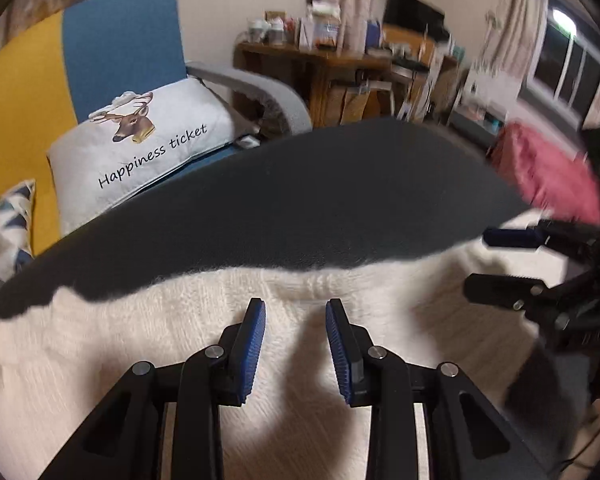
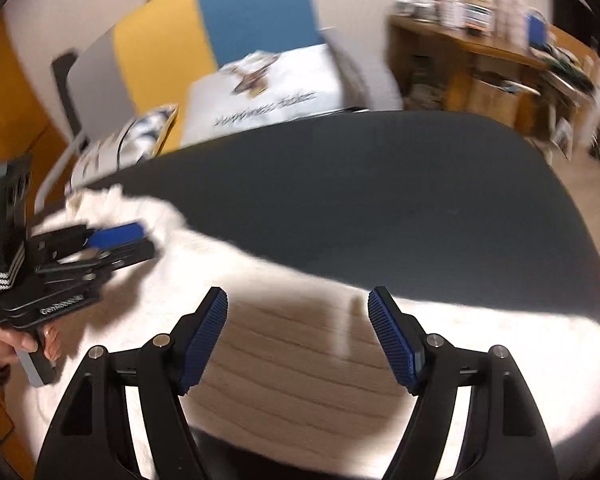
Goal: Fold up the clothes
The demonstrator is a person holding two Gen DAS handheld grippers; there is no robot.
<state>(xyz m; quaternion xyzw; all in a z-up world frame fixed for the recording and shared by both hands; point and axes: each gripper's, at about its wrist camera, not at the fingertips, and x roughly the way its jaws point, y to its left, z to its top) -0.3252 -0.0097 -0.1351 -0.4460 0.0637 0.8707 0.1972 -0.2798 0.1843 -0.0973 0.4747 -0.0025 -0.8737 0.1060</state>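
A cream knit sweater (image 1: 180, 332) lies spread on the near part of a dark grey table (image 1: 300, 200). My left gripper (image 1: 296, 308) hovers just above the knit, open, with nothing between its blue pads. At the right of the left wrist view, my right gripper (image 1: 496, 264) reaches in over the sweater's edge. In the blurred right wrist view, my right gripper (image 2: 297, 294) stands wide open over the sweater (image 2: 284, 360), holding nothing. The left gripper (image 2: 128, 244) shows at the left there, held by a hand (image 2: 16, 344), its tips above the sweater's far edge.
A pink cloth (image 1: 548, 176) lies at the table's right edge. Behind the table stands a yellow and blue sofa (image 1: 120, 40) with a deer-print pillow (image 1: 148, 144). A cluttered wooden desk (image 1: 340, 64) stands further back. The table's far half (image 2: 400, 200) is bare.
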